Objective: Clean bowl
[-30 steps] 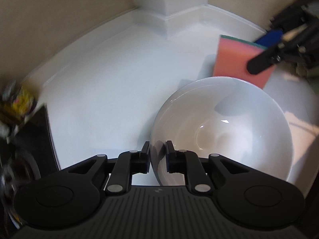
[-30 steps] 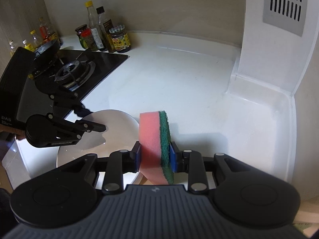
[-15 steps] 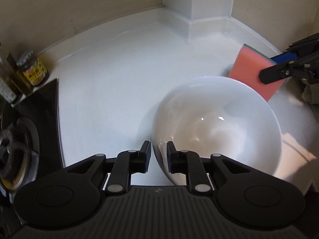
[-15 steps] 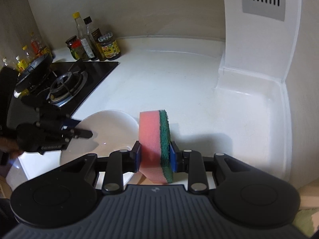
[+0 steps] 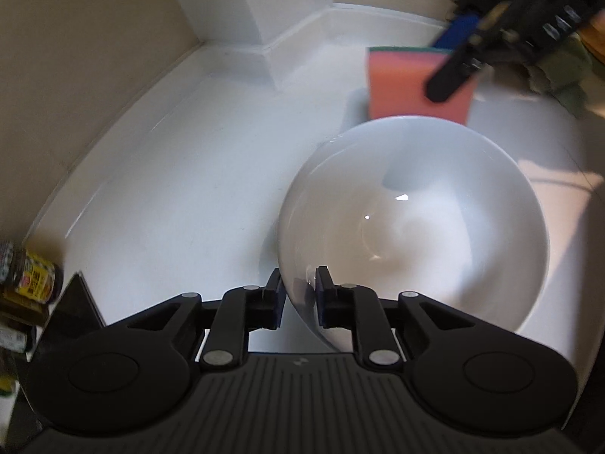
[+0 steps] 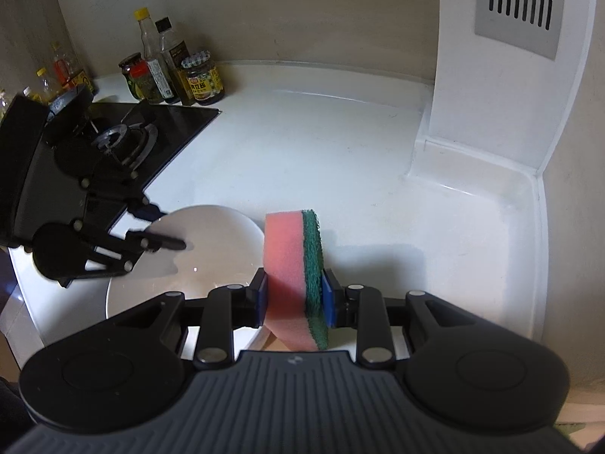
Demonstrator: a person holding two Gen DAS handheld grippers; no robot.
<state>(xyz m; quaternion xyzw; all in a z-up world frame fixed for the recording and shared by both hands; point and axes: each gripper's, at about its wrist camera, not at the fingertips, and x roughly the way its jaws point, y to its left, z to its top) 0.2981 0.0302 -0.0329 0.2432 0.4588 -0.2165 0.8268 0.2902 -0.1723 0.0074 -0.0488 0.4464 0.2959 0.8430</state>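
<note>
A white bowl (image 5: 416, 227) sits on the white counter (image 5: 181, 189). Its near rim runs between the fingers of my left gripper (image 5: 298, 295). The pads touch the wall on both sides while the jaws are opening. Beyond the far rim stands a pink and green sponge (image 5: 401, 83), on edge and clamped in my right gripper (image 5: 450, 53). In the right wrist view the right gripper (image 6: 295, 299) is shut on the sponge (image 6: 287, 265). The bowl (image 6: 211, 242) lies to its left, with the left gripper (image 6: 170, 227) over its rim.
A black gas stove (image 6: 124, 140) fills the left of the counter, with several sauce bottles and jars (image 6: 170, 75) behind it. One jar (image 5: 34, 276) shows in the left wrist view. A white corner column (image 6: 491, 75) rises at the back right. A green cloth (image 5: 559, 72) lies past the sponge.
The left wrist view has swung round with the bowl still between its fingers. The sponge now stands nearer the middle of the bowl's far rim. The right gripper keeps its grip.
</note>
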